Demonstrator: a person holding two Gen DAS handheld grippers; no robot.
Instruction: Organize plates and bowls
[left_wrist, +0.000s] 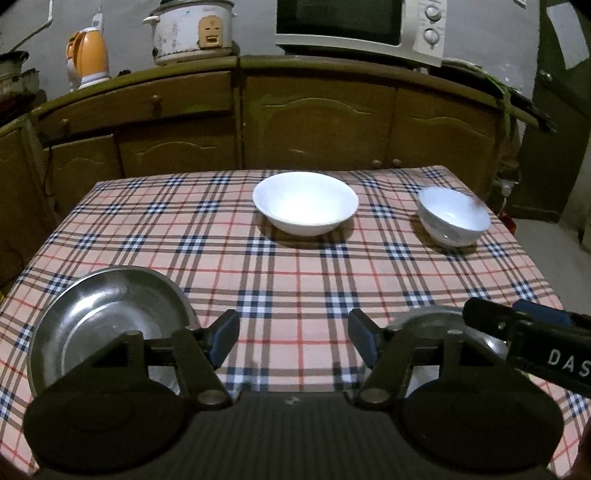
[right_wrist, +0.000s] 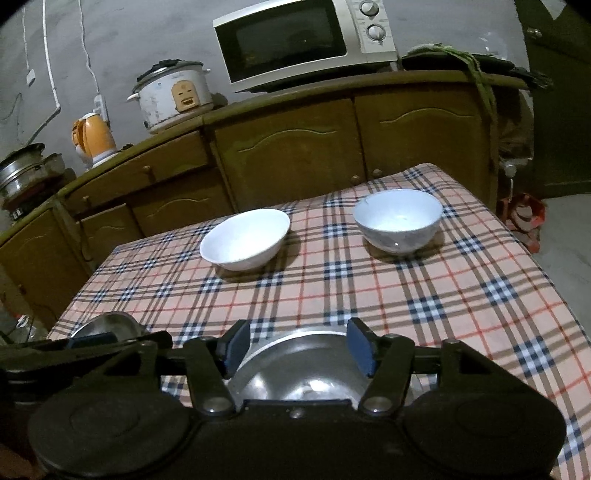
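Note:
A wide white bowl (left_wrist: 305, 205) (right_wrist: 245, 238) stands at the far middle of the plaid table (left_wrist: 295, 273). A smaller white bowl (left_wrist: 453, 216) (right_wrist: 398, 219) stands to its right. A steel plate (left_wrist: 107, 321) (right_wrist: 110, 325) lies near left, and a second steel plate (right_wrist: 299, 373) (left_wrist: 436, 321) lies near right. My left gripper (left_wrist: 293, 341) is open and empty above the cloth between the two plates. My right gripper (right_wrist: 297, 349) is open, its fingers apart over the second steel plate.
A wooden cabinet (left_wrist: 317, 122) runs behind the table, bearing a microwave (right_wrist: 303, 40), a rice cooker (right_wrist: 173, 96) and an orange kettle (right_wrist: 94, 140). Steel pots (right_wrist: 26, 170) stand at far left. The table's right edge drops to the floor (right_wrist: 569, 236).

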